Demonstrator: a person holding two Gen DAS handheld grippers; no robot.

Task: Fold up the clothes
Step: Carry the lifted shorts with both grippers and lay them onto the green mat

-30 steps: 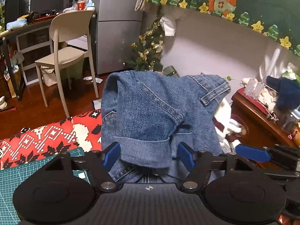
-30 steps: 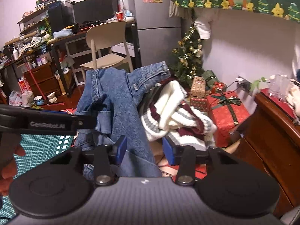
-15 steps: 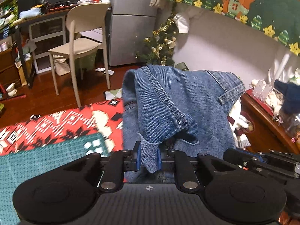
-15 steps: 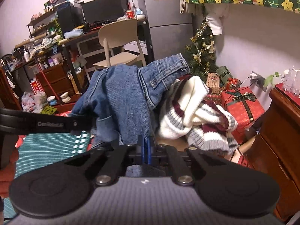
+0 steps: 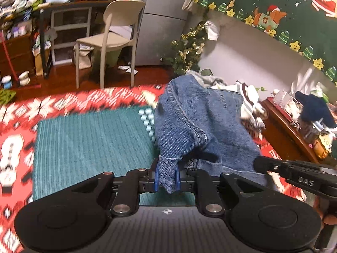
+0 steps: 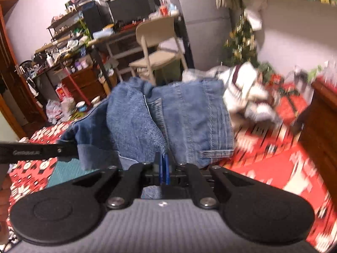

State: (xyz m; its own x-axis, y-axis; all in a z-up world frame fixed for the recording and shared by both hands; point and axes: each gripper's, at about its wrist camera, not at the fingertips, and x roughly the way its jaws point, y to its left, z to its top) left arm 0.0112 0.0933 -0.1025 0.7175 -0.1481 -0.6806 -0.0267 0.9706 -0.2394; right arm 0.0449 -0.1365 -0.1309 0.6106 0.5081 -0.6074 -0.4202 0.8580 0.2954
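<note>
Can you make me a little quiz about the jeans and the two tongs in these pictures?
1. True or false: the left tongs are pinching the blue jeans.
2. What lies on the red patterned cloth, left of the jeans: (a) a green mat, (b) a pillow, (c) a box?
3. Fill in: the right tongs are shut on the ____.

Key: 1 true. 2 (a), the green mat. 3 jeans.

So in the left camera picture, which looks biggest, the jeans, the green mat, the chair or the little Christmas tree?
As they look in that view:
1. Green mat
2. Jeans, close behind; they sit nearer the camera, so this is unsure
3. Chair
4. Christmas tree, smallest, though it stands far back and is partly hidden
</note>
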